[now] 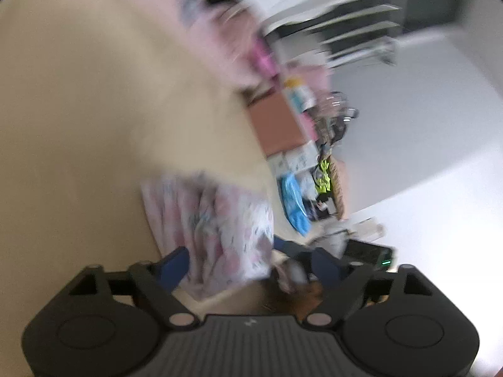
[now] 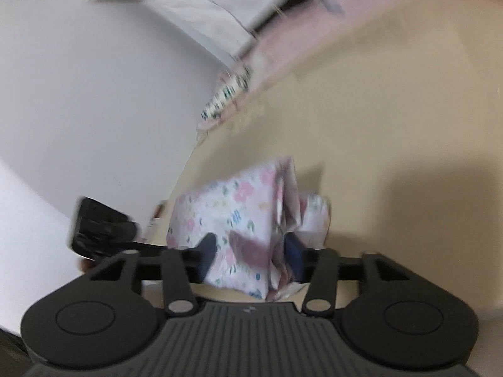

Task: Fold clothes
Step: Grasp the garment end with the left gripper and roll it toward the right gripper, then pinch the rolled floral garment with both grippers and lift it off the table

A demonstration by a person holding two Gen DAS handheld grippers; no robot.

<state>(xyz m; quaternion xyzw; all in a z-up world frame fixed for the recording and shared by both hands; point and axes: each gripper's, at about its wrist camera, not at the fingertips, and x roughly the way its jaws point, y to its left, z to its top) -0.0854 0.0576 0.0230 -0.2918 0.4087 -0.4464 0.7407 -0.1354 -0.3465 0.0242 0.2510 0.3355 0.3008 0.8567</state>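
Floral cloth fills the space nearest us in both wrist views. Our left gripper (image 1: 248,259) has its blue fingers (image 1: 174,265) spread wide, the floral garment (image 1: 217,229) bunched between them — whether they press it, we cannot tell through the blur. Our right gripper (image 2: 251,251) stands wide too, with the same floral garment (image 2: 232,213) folded thick between its fingers (image 2: 207,254). Beyond lies the beige table (image 1: 78,110), then a brown box (image 1: 276,125) and a blue bag (image 1: 294,201) — cluttered against the pale wall (image 1: 424,125).
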